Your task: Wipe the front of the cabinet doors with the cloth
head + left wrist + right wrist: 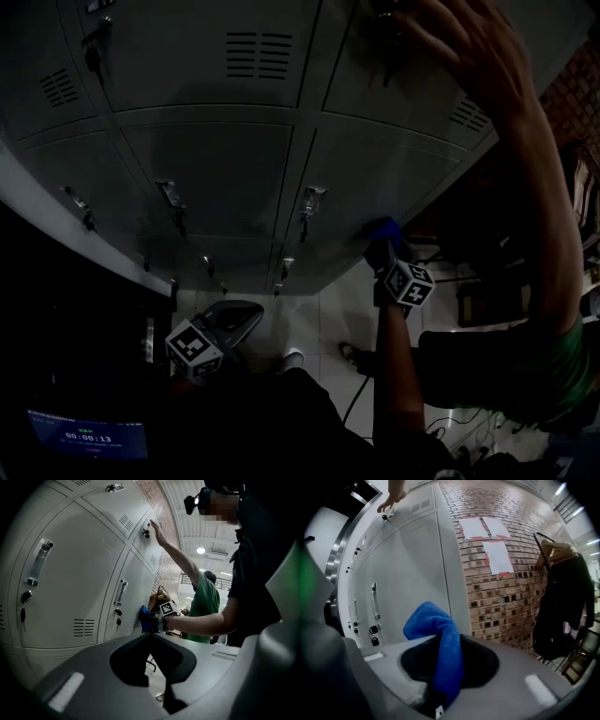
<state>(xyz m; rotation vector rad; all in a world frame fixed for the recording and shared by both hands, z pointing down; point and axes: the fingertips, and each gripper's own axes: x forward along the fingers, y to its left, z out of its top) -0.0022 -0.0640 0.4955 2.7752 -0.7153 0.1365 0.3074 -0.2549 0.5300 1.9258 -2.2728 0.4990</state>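
r tongs pinch cloth on cabinet door; l tongs closed, empty

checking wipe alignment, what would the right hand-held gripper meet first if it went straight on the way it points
Probably the grey cabinet door, near its right edge; the blue cloth in the right hand-held gripper would touch first. Depth is unclear.

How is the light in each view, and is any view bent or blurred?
Head view: dark and underexposed, the cabinet doors dim grey. Left gripper view: brighter, fisheye bending, black corners. Right gripper view: well lit, the blue cloth sharp, the brick wall curved.
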